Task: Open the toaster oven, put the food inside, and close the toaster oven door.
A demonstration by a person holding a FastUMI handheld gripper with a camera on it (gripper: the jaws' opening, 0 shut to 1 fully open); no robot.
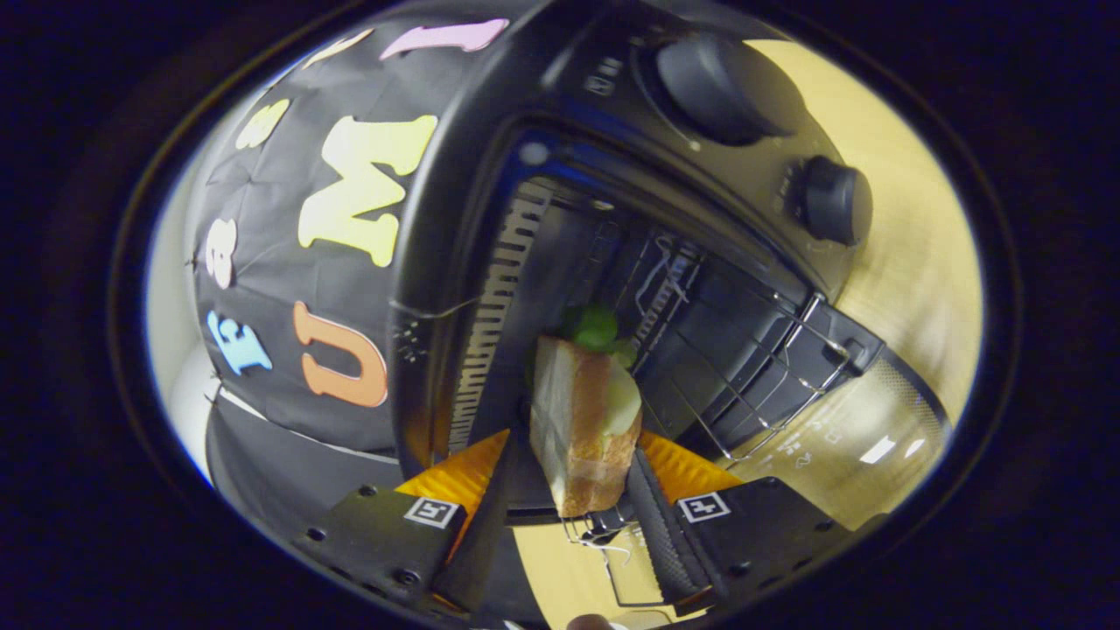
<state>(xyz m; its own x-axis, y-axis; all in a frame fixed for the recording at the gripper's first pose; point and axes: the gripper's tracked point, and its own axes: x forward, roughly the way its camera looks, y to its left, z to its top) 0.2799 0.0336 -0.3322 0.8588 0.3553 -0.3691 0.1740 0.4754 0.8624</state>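
The gripper [584, 477] clamps a sandwich [584, 420] between both fingers, just before the open toaster oven [490, 175], whose wire rack [752, 367] sits inside.

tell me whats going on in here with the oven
A handheld gripper has its fingers shut on a sandwich, bread with something green at the far end. It is held at the mouth of the toaster oven, whose door is already open. The wire rack sits just beyond, so the food is not yet set down.
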